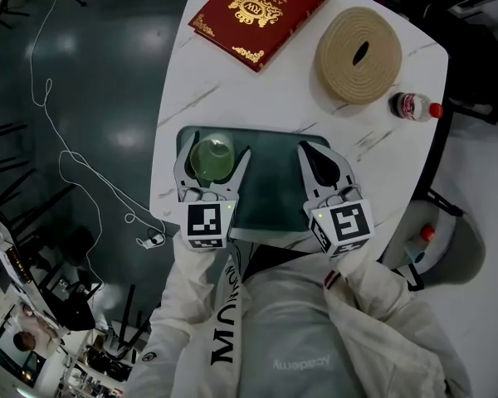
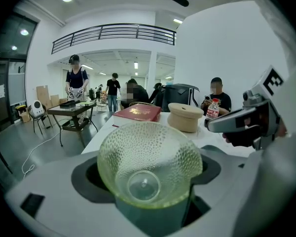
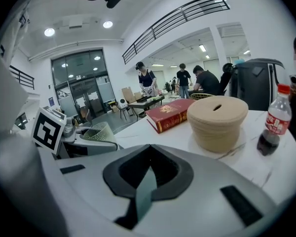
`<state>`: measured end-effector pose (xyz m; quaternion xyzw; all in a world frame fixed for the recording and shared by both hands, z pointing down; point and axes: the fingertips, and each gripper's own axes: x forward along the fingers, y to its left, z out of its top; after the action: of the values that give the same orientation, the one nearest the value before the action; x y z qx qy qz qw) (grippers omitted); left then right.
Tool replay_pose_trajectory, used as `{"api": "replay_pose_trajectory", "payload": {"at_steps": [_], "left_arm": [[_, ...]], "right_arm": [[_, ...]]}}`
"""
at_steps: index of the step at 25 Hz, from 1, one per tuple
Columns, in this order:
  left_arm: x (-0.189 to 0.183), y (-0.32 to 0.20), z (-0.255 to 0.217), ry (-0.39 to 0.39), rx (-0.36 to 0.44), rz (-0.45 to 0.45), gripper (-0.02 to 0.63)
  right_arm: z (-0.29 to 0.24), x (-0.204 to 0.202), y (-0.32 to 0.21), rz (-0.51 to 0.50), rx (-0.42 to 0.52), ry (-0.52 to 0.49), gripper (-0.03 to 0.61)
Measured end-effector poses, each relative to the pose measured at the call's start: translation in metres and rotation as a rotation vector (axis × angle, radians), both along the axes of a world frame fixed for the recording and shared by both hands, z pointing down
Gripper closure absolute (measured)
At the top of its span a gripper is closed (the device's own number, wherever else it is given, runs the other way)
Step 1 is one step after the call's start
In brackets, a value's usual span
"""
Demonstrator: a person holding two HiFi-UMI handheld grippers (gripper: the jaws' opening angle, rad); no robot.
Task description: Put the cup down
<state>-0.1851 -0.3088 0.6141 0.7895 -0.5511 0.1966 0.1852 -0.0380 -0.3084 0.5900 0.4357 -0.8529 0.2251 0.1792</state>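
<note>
Nearest the person's body, both grippers sit over the near edge of a dark green tray (image 1: 270, 181) on the white marbled table (image 1: 257, 98). Left gripper (image 1: 213, 152): jaws clamped on the sides of a dimpled green glass cup (image 1: 209, 162), upright, mouth up, over the tray's left end; contact with the tray cannot be judged. Right gripper (image 1: 315, 152): jaws closed together, nothing between them, over the tray's right end. Beyond the tray: plastic bottle (image 1: 413, 106) with red cap, beige round lidded box (image 1: 358, 54), red book (image 1: 261, 11).

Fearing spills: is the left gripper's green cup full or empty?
Empty: inside the green glass cup, held by the left gripper, the bare bottom shows, no liquid.
</note>
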Motion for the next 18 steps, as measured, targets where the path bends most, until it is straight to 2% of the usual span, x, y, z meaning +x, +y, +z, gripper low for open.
{"api": "replay_pose_trajectory", "payload": {"at_steps": [18], "left_arm": [[0.006,-0.007,0.015,0.015,-0.02,0.02,0.192]], "right_arm": [[0.011,0.005,-0.009,0.016,-0.018,0.0,0.574]]}}
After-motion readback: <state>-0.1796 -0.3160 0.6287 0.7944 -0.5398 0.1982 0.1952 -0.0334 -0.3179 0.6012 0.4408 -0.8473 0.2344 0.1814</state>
